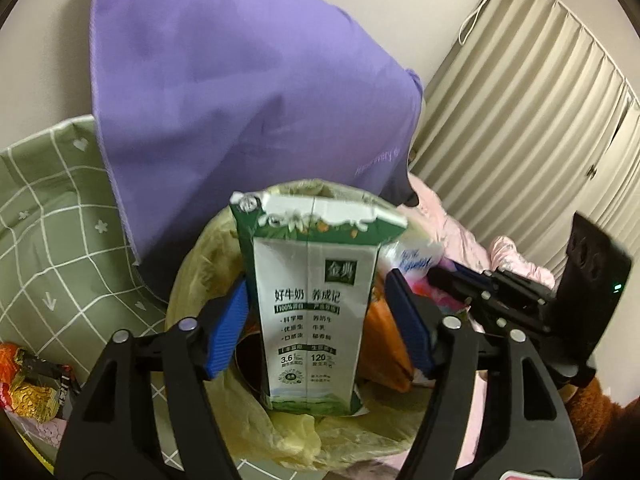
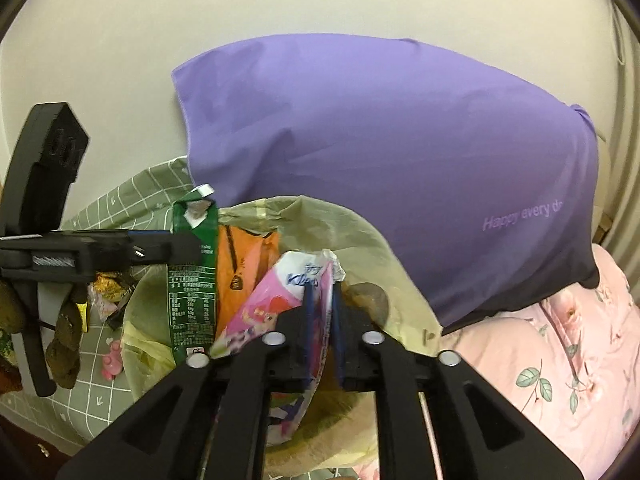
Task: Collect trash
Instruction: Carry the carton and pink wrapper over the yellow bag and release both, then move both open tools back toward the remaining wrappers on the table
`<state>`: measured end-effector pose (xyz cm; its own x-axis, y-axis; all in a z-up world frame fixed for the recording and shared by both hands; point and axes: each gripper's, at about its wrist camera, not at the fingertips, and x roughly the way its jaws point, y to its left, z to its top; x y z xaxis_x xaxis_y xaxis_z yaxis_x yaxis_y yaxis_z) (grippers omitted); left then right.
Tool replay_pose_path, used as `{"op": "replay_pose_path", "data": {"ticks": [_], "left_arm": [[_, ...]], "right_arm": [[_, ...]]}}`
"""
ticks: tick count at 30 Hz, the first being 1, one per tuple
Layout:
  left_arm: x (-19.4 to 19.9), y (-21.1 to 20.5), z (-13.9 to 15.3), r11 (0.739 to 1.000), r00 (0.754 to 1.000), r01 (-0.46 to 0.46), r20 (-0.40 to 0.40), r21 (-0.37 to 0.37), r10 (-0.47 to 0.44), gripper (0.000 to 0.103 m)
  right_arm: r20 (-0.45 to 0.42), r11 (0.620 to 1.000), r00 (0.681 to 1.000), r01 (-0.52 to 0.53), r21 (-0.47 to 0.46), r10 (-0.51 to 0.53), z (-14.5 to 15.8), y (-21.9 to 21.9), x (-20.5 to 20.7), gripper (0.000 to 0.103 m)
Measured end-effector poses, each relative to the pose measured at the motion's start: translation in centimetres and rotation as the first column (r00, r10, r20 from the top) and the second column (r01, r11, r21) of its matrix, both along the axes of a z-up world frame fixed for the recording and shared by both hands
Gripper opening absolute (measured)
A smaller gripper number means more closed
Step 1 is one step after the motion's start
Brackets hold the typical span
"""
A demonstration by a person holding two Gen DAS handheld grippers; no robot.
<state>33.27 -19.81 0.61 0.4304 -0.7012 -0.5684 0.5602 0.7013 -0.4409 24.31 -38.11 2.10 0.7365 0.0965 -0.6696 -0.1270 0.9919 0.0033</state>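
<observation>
Two grippers over one bin, both letting go. Left gripper (image 1: 316, 320), low centre of its frame, spread wide, pads (image 1: 226, 326) clear of the carton (image 1: 312, 312) on both sides — carton standing upright in the bin (image 1: 192, 280), apparently just dropped there. Right gripper (image 2: 322, 332), low centre of its view, narrowly parted around the pink wrapper (image 2: 280, 304); grip on it impossible to judge, probably loosened to drop it beside the carton. Yellow-lined bin already holding an orange packet (image 2: 248, 268). Behind, purple pillow (image 1: 240, 100) — more wrappers (image 1: 28, 380) lying lower left on the green cloth (image 1: 60, 220), likely next.
</observation>
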Motion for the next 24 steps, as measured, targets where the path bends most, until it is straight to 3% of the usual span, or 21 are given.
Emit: {"op": "replay_pose_path", "data": {"ticks": [1,3,11,13,15,17,24], "left_arm": [[-0.2,0.3,0.3,1.0,1.0,-0.006,0.001,-0.008,0.006,0.069],[-0.5,1.3,1.2,0.999,1.0,-0.024,0.002,-0.025,0.024,0.071],[-3.9,8.6,2.6,0.981,0.979,-0.194,0.056,0.007,0.194,0.071],[-5.0,11.0,2.4,0.97,0.967,-0.241,0.1,0.044,0.236,0.071],[-6.0,13.8,2.0,0.953,0.951,-0.287,0.148,0.098,0.271,0.071],[-6.9,16.8,1.0,0.934,0.939,-0.328,0.157,0.145,0.305,0.071],[-9.4,28.2,-3.1,0.855,0.874,-0.486,0.083,0.182,0.479,0.071]], "right_arm": [[0.005,1.0,1.0,0.006,0.008,-0.006,0.1,-0.1,-0.1,0.029],[0.023,1.0,1.0,0.019,0.021,-0.02,0.5,-0.2,-0.5,0.036],[0.081,0.999,0.997,0.01,0.048,-0.014,2.4,2.0,-2.1,0.036],[0.093,0.997,0.996,-0.001,0.079,-0.006,2.8,2.9,-2.4,0.042],[0.109,0.992,0.994,-0.029,0.122,0.016,3.1,4.1,-2.7,0.05],[0.115,0.986,0.992,-0.066,0.154,0.049,3.1,5.5,-2.8,0.051],[0.062,0.978,0.981,-0.189,0.092,0.184,1.8,12.3,-3.3,0.051]]}}
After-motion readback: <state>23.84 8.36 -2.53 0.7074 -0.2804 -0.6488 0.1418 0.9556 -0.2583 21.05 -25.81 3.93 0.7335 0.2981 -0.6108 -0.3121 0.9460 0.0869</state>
